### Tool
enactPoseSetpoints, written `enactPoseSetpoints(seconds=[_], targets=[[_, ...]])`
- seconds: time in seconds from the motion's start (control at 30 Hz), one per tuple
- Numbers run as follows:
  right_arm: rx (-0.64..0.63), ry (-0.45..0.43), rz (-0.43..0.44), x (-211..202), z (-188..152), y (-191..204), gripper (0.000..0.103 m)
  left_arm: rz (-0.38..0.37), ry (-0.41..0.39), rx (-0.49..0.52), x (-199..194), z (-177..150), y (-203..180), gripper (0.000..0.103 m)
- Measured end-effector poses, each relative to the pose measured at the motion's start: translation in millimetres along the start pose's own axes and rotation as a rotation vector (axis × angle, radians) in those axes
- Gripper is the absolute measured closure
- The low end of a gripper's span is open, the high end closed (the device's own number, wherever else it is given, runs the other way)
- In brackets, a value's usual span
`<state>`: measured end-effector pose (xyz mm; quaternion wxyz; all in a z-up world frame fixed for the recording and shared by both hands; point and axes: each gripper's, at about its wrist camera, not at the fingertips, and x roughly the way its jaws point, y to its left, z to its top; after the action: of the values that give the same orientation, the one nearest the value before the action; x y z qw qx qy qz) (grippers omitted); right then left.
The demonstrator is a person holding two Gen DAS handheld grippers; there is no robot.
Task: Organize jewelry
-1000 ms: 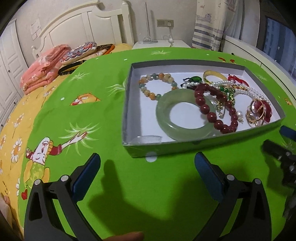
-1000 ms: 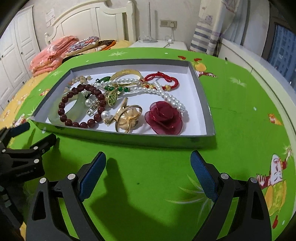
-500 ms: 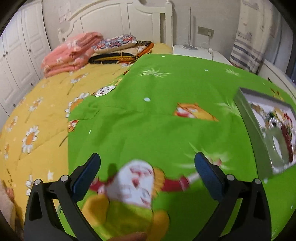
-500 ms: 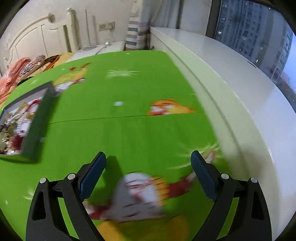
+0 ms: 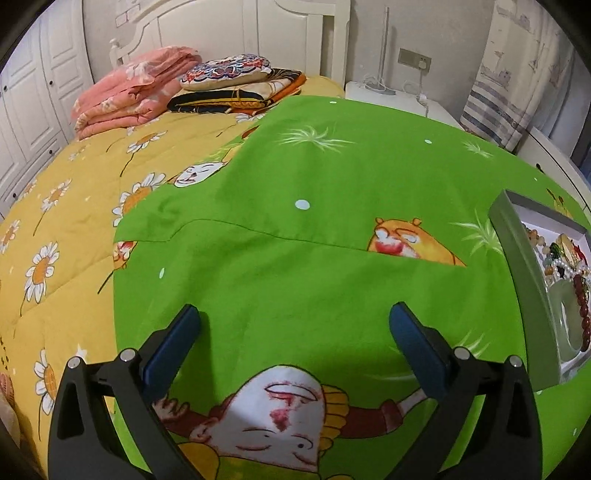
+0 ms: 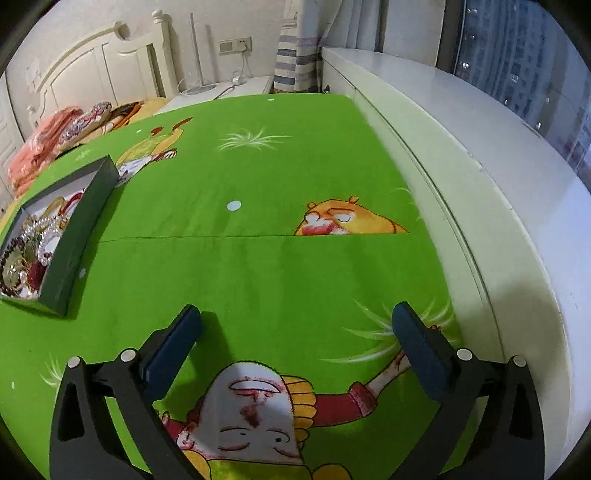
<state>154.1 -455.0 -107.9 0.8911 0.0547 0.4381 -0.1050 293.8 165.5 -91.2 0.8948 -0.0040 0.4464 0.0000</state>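
Bedroom: green cartoon sheet over yellow quilt; windowsill alongside.

Matt green cloth sheet covers the bed. The box looks like dull grey cardboard. Glossy beads shine inside. Each tool is matt black plastic.

The tray sits on the sheet spread over the bed, jewelry piled inside it. The left gripper hangs over open sheet with the tray off to its right; the right gripper has the tray off to its left, so the box lies between them. Folded blankets and a cushion are stacked at the head of the bed, against the headboard. A ledge runs along the bed's right edge.
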Motion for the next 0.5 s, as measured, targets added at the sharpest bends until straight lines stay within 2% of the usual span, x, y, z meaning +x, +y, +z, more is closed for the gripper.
enactPoseSetpoints(seconds=[0.17,0.5], targets=[[-0.003,0.001,-0.003,1,1,2,0.006,-0.058,-0.002,0.092,0,-2,-19,0.004],[-0.003,0.000,-0.003,0,1,2,0.006,-0.053,-0.001,0.077,-1,-3,-15,0.003]])
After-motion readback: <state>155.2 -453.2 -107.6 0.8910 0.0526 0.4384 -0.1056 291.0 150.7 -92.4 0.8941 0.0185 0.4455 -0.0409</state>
